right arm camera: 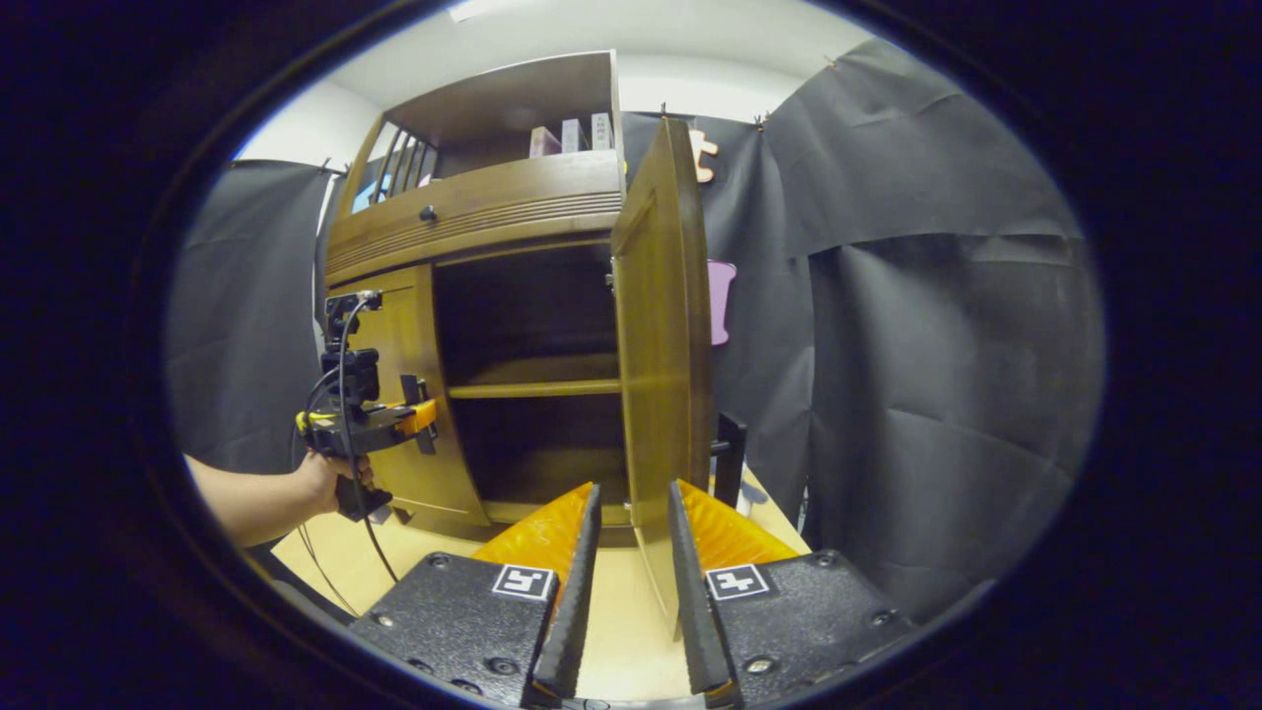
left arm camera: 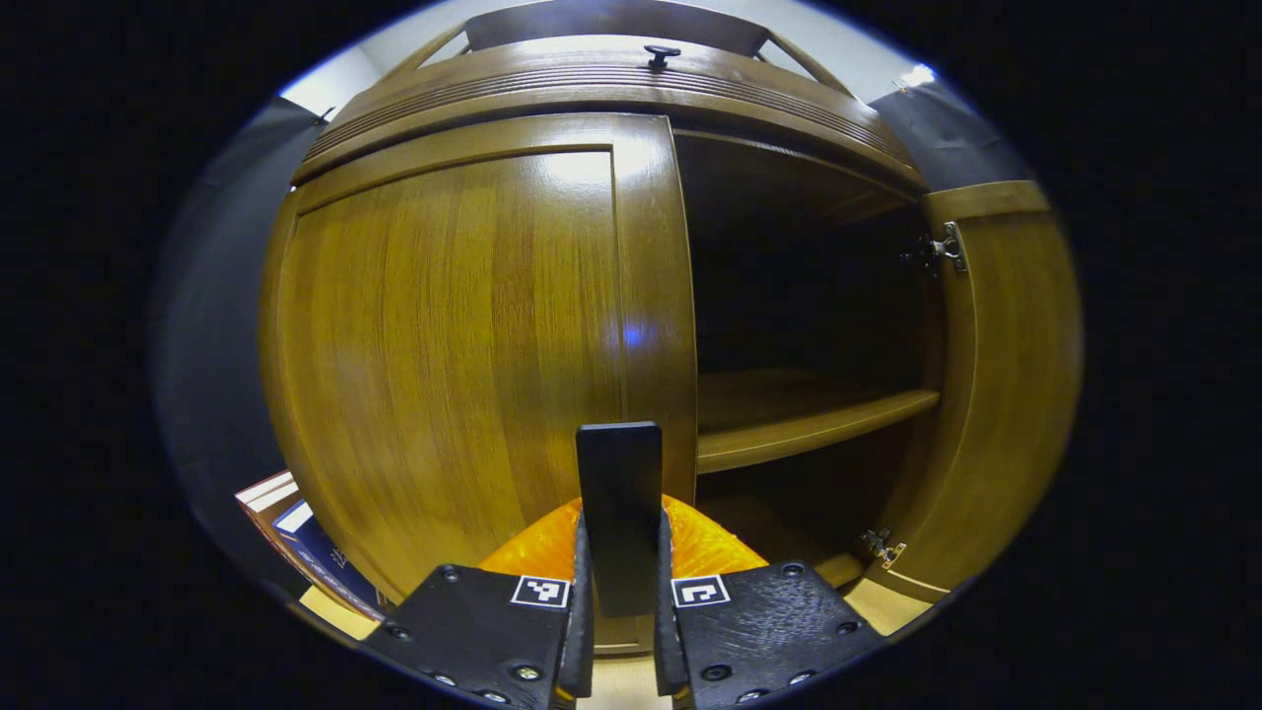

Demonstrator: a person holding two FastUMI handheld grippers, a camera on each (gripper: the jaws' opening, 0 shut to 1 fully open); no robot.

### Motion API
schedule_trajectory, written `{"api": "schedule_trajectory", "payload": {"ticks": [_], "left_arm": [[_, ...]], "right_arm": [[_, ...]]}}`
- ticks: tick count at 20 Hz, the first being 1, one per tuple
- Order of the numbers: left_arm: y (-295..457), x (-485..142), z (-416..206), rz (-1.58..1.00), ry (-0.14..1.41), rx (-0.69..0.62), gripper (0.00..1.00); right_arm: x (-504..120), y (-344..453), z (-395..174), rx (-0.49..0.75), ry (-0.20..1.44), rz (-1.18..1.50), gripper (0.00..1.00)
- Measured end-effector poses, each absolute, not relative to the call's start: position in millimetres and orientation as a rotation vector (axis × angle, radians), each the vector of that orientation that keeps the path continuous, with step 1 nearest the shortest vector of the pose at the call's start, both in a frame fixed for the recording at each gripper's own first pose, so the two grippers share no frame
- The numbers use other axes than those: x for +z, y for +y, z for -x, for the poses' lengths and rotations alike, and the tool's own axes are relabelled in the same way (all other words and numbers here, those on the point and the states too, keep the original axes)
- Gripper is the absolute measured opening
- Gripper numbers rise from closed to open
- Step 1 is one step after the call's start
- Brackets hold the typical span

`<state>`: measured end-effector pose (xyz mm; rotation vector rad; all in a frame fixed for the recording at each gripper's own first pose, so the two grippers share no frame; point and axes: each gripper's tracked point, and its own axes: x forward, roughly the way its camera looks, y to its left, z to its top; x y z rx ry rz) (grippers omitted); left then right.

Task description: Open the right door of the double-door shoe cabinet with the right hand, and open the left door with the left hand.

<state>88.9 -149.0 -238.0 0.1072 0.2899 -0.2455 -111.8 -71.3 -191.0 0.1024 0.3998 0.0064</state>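
The wooden shoe cabinet [left arm camera: 611, 89] stands close ahead. Its left door [left arm camera: 444, 335] lies flush and closed. My left gripper [left arm camera: 621, 532] is shut on that door's black upright handle [left arm camera: 619, 463]. The right door [left arm camera: 1006, 375] is swung wide, baring a dark inside with a shelf [left arm camera: 808, 424]. In the right gripper view the right door [right arm camera: 661, 345] stands edge-on, its lower edge between the fingers of my open right gripper [right arm camera: 634, 493]; the right finger is close against it and a gap shows at the left finger. Its black handle [right arm camera: 730, 459] sticks out behind. The left gripper [right arm camera: 419, 414], held by a hand [right arm camera: 325, 483], sits at the left door.
A drawer with a small black knob [left arm camera: 663, 51] runs above the doors, and boxes [right arm camera: 572, 133] stand on the open top shelf. Books [left arm camera: 296, 532] lie low at the cabinet's left. Black cloth walls [right arm camera: 937, 394] close in on the right. The floor [right arm camera: 611, 611] is pale wood.
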Motion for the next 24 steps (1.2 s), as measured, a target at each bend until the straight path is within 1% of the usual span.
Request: {"api": "schedule_trajectory", "payload": {"ticks": [4,5,11,13,14,16,18,24], "left_arm": [[-147,-237,-80,-0.111,0.304,-0.241,0.23],[-145,-236,-77,-0.110,0.305,-0.237,0.23],[-136,-231,-53,-0.106,0.314,-0.228,0.23],[-131,-228,-44,-0.112,0.314,-0.220,0.23],[-129,-227,-39,-0.112,0.315,-0.213,0.23],[-124,-225,-31,-0.104,0.314,-0.202,0.23],[-119,-222,-22,-0.101,0.314,-0.195,0.23],[-101,-215,4,-0.119,0.312,-0.171,0.23]], "right_arm": [[-190,-62,107,0.035,0.390,-0.088,0.57],[-190,-60,106,0.041,0.390,-0.085,0.63],[-187,-48,101,0.081,0.368,-0.080,0.74],[-185,-42,99,0.097,0.363,-0.078,0.72],[-184,-37,96,0.109,0.361,-0.075,0.75],[-180,-31,91,0.128,0.359,-0.070,0.73],[-180,-25,88,0.146,0.358,-0.067,0.76],[-178,-5,71,0.209,0.352,-0.055,0.76]]}}
